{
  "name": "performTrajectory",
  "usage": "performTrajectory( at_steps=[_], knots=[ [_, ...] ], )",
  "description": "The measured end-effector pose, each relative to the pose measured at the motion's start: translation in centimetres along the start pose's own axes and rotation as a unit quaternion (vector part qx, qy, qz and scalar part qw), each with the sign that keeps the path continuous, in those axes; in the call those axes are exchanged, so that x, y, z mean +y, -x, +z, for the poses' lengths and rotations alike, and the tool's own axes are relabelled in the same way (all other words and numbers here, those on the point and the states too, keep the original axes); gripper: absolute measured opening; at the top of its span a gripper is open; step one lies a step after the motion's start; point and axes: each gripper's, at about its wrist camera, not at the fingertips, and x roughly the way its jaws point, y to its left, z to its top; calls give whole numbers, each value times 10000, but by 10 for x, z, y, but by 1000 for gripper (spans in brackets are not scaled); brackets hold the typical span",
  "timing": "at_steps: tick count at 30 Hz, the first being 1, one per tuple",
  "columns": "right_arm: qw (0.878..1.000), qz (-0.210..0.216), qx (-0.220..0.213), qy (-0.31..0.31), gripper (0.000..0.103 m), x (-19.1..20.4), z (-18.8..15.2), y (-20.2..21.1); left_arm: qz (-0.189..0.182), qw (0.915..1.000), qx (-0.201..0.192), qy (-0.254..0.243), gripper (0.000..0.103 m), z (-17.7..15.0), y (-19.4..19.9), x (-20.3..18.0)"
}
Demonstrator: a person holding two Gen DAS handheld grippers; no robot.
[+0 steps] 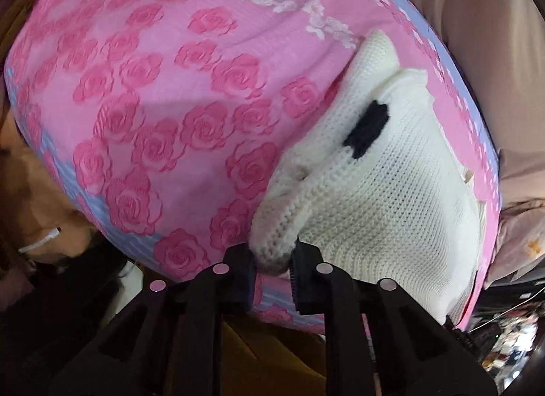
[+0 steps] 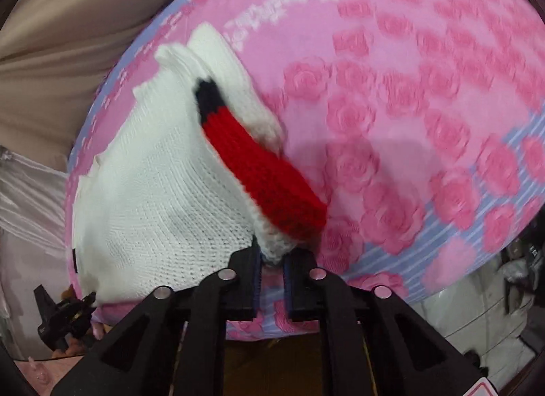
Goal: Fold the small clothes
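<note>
Nearest each lens, a corner of the white knitted sweater (image 1: 368, 191) sits pinched between black fingers: the left gripper (image 1: 274, 261) is pressed onto a thick rolled edge, and the right gripper (image 2: 272, 258) is closed on a white corner just below a red band (image 2: 265, 178) that ends in a black tip (image 2: 206, 96). A black patch (image 1: 368, 130) shows on the knit in the left view.

From both grippers the sweater runs straight away, its long axis pointing forward along the fingers toward the far edge of the surface. It lies to the right of the left gripper and to the left of the right one, so the body of the garment hangs or rests between the two hands, and neither hand looks clearly nearer to it. Judging from this, the coming fold would carry the held near edge forward over the far part. Whether the near portion is lifted or flat is hard to tell.

Underneath is a pink cover with roses (image 1: 170, 106), edged in pale blue stripes, on a rounded raised surface. Beige curtain-like cloth (image 2: 68, 4) hangs beyond it, and cluttered dark objects sit low at the sides, too blurred to name.
</note>
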Motion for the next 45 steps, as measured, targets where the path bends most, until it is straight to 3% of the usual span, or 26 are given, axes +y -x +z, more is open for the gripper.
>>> performTrajectory(
  at_steps=[2,5,7,10,13,16,18,21,22,24,25,27,28,29,31,32,34,35,37,39,40,41,42,44,45],
  knots=[
    [9999,-101,-16,-79,26,7,8,11,16,9994,-194,-285,24,9,24,-20],
    [9953,-485,-719,431,28,33,18,46,42,9939,-880,-665,46,22,64,-49],
    [9861,-457,-1117,1140,26,72,24,58,4,9871,-1283,-957,49,31,79,-79],
    [9766,399,-684,2001,14,149,23,27,-127,9824,-1049,-1542,49,34,54,-130],
    [9572,1207,219,2621,13,214,5,-33,23,9750,-606,-2138,49,23,0,-169],
    [9365,980,909,3242,10,244,-20,-89,502,9714,-316,-2301,48,17,-44,-171],
    [9394,864,885,3196,0,227,-13,-95,457,9712,-587,-2265,47,20,-38,-160],
    [9785,410,123,2019,0,140,40,-55,881,9717,-962,-1969,48,36,-21,-122],
    [9874,253,-51,1558,0,104,53,-43,759,9759,-925,-1823,48,41,-20,-105],
    [9967,152,-243,754,0,34,73,-24,242,9818,-914,-1647,39,46,-15,-75],
    [9972,438,-253,548,0,14,77,-16,223,9804,-925,-1726,39,45,-14,-75],
    [9966,266,-351,701,0,19,82,-2,446,9752,-972,-1940,40,42,-15,-89],
    [9950,138,-412,903,3,31,86,1,409,9754,-1011,-1916,42,44,-14,-96],
    [9928,108,-532,1067,14,47,91,4,300,9763,-1063,-1859,48,43,-11,-104],
    [9899,203,-728,1200,24,75,107,2,258,9774,-1171,-1739,64,61,-10,-123],
    [9881,188,-850,1272,41,90,120,-2,399,9778,-1221,-1653,72,75,-12,-131],
    [9859,45,-933,1387,62,104,136,-12,380,9794,-1228,-1558,73,98,-17,-134],
    [9859,-67,-890,1416,62,109,146,-24,455,9814,-1136,-1476,73,108,-25,-133],
    [9884,-251,-541,1395,61,113,164,-62,415,9875,-798,-1297,58,123,-47,-128],
    [9879,-243,-522,1440,30,111,161,-70,592,9874,-813,-1224,32,130,-51,-124],
    [9879,-32,-555,1448,8,113,160,-66,534,9875,-848,-1219,24,132,-46,-122],
    [9877,262,-712,1364,7,113,162,-56,585,9869,-883,-1219,12,133,-44,-120],
    [9860,429,-980,1278,7,113,166,-42,595,9868,-896,-1213,11,135,-43,-117],
    [9865,294,-1152,1127,7,102,177,-37,660,9876,-832,-1156,12,137,-48,-109],
    [9890,87,-987,1100,7,95,182,-49,670,9870,-874,-1167,13,138,-50,-108]
  ],
)
